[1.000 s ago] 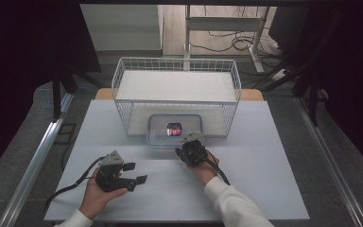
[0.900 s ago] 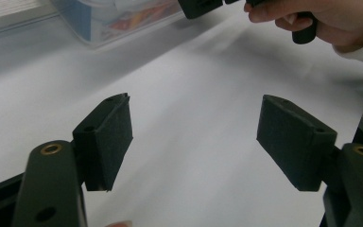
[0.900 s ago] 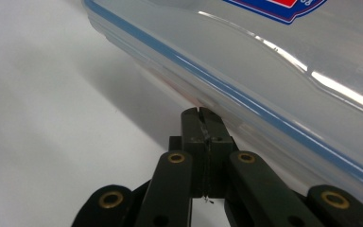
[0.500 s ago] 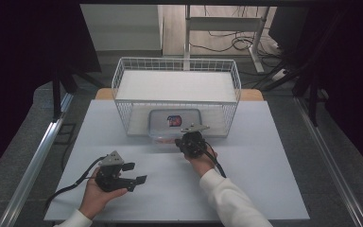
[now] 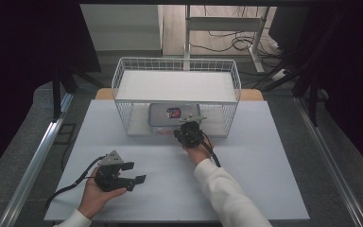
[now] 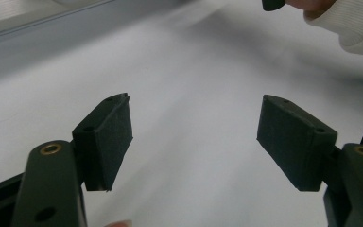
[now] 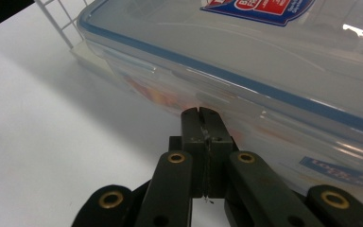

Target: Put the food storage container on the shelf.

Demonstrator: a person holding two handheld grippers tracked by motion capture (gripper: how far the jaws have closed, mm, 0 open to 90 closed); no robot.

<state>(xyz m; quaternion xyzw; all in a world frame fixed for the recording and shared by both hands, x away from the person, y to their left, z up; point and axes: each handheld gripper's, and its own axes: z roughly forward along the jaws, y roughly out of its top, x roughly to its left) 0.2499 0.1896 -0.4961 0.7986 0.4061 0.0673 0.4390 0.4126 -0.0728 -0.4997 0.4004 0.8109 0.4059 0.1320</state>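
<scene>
A: Right gripper (image 5: 189, 133) is up at the near face of the wire basket (image 5: 123, 78), jaws pressed flat together with nothing between them; the closed tips sit right against the near side of the clear plastic box (image 7: 246, 61), touching or very nearly, I can't say which.

B: And where is that box lying?

A: On the lower level of the basket, under the white shelf (image 5: 176, 85), around the middle; in the high view its near edge reaches the basket's open front, so it looks partly in and partly out; whether it's going in or coming out I can't tell.

B: So the job's midway?

A: That's my read; with shut jaws there's no grip on it, so this looks like a nudge with the tips; the box isn't clear of the basket yet, nor fully tucked in.

B: Anything inside it?

A: Lid (image 7: 312, 28) is on, blue seal round the rim, label on top; something orange-red shows through the side wall, too blurred to name.

B: Left side?

A: Left gripper (image 5: 132, 173) rests on the near-left of the white table (image 5: 274, 189), jaws wide apart and empty; well away from the basket.
</scene>
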